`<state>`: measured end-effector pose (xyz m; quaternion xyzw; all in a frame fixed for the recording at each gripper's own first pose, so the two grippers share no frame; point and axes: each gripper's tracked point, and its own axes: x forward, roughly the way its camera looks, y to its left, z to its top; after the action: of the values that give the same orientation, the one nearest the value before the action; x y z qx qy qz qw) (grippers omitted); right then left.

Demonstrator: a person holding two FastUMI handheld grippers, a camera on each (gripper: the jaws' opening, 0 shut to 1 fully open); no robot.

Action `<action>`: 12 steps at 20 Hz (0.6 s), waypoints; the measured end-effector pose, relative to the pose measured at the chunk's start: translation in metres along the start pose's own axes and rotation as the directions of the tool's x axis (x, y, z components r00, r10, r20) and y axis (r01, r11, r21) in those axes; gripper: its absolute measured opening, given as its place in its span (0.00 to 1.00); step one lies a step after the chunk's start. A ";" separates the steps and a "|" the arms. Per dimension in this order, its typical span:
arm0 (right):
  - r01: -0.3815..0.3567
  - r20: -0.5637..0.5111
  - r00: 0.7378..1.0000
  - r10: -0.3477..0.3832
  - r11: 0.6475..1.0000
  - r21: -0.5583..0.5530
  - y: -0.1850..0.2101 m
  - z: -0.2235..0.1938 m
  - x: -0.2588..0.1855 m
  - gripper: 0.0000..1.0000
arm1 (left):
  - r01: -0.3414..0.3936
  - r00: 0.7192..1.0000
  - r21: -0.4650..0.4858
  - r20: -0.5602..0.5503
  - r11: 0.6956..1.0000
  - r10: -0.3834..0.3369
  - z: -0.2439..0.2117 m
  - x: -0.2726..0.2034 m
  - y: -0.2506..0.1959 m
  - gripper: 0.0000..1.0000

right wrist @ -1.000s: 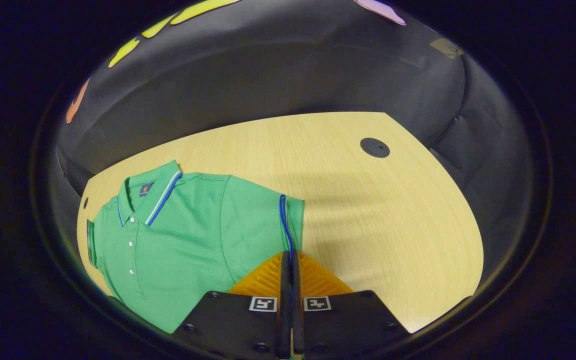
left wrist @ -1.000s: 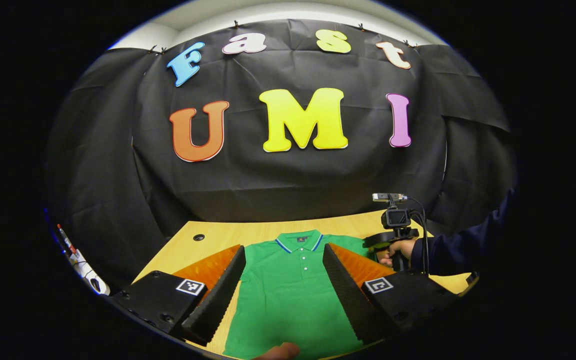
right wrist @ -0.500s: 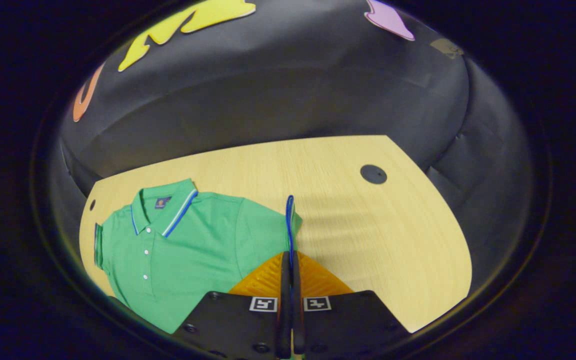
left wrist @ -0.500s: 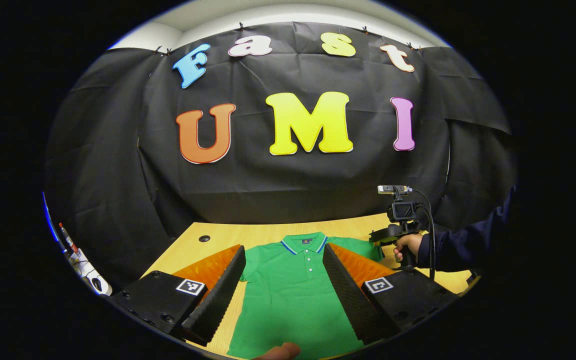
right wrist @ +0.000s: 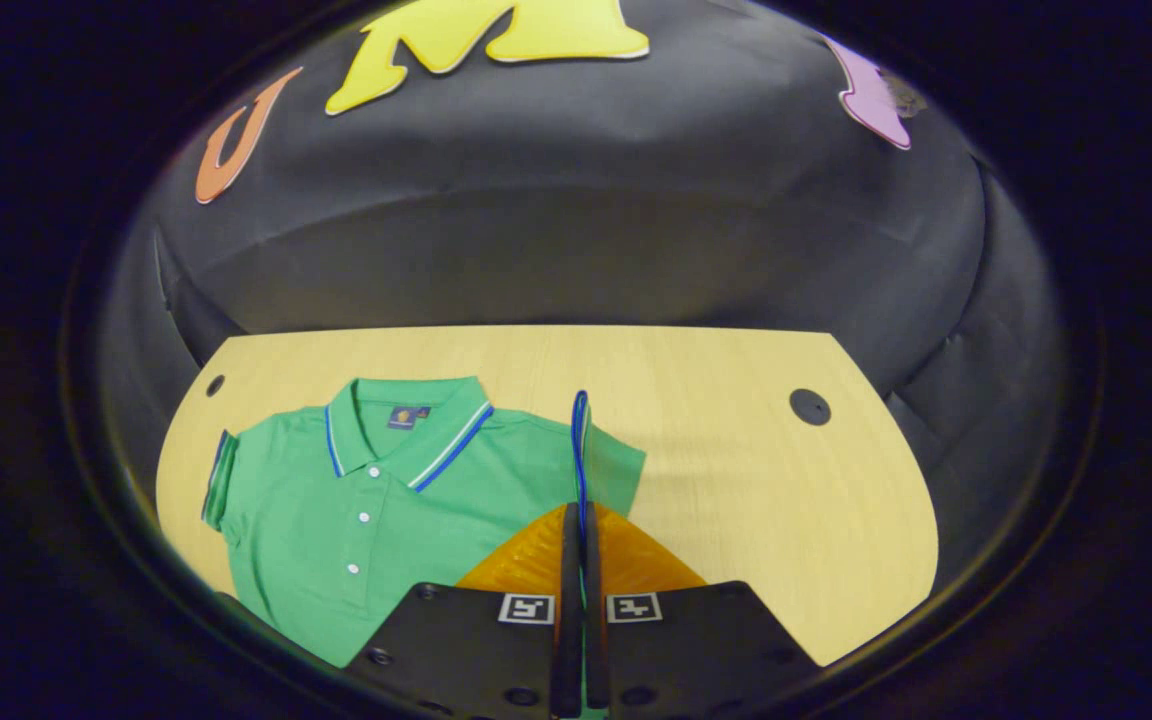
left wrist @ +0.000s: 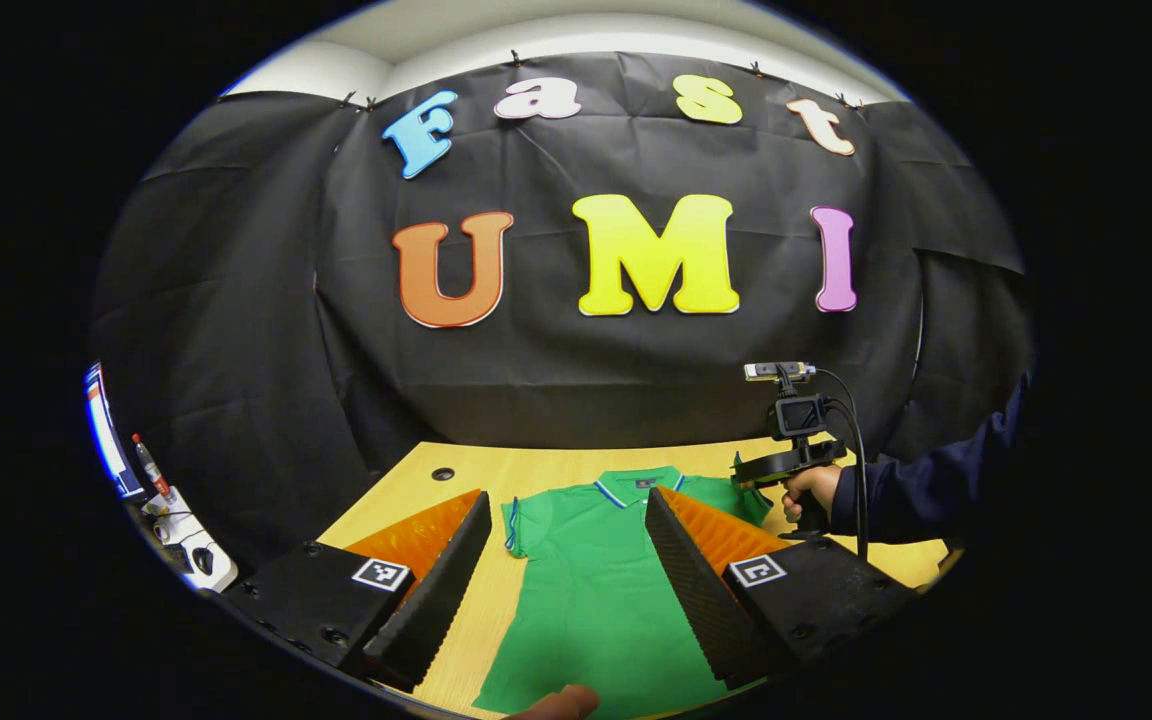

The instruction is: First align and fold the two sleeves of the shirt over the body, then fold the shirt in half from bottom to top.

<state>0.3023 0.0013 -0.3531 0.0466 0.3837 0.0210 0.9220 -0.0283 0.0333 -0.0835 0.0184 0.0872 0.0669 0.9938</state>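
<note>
Wood-grain surface [right wrist: 736,500] carries a green polo shirt [right wrist: 336,500] lying face up, collar toward the booth wall. The right gripper [right wrist: 576,560] has its fingers pressed together on the shirt's blue-edged sleeve [right wrist: 581,440], lifting it. The left gripper [left wrist: 566,560] hovers above the shirt, fingers spread wide, gripping nothing. A small collar label [right wrist: 401,416] is too tiny to read.

shirt [left wrist: 596,590] hem cut off, collar label [right wrist: 402,417] unreadable
</note>
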 end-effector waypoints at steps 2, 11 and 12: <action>-0.023 -0.016 1.000 0.023 1.000 -0.004 0.016 -0.006 0.001 0.04 | -0.027 1.000 -0.001 -0.012 1.000 0.027 -0.004 -0.004 0.010 1.00; -0.120 -0.077 0.990 0.120 0.993 0.004 0.067 -0.034 -0.002 0.05 | -0.123 0.992 -0.061 -0.049 0.990 0.120 -0.017 -0.018 0.050 1.00; -0.131 -0.081 0.988 0.131 0.991 0.000 0.072 -0.036 -0.003 0.05 | -0.137 0.989 -0.070 -0.058 0.988 0.133 -0.019 -0.019 0.056 1.00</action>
<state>0.2742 0.0750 -0.3692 0.0683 0.4169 0.0844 0.9025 -0.0573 0.0864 -0.0962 -0.0144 0.1096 0.1376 0.9843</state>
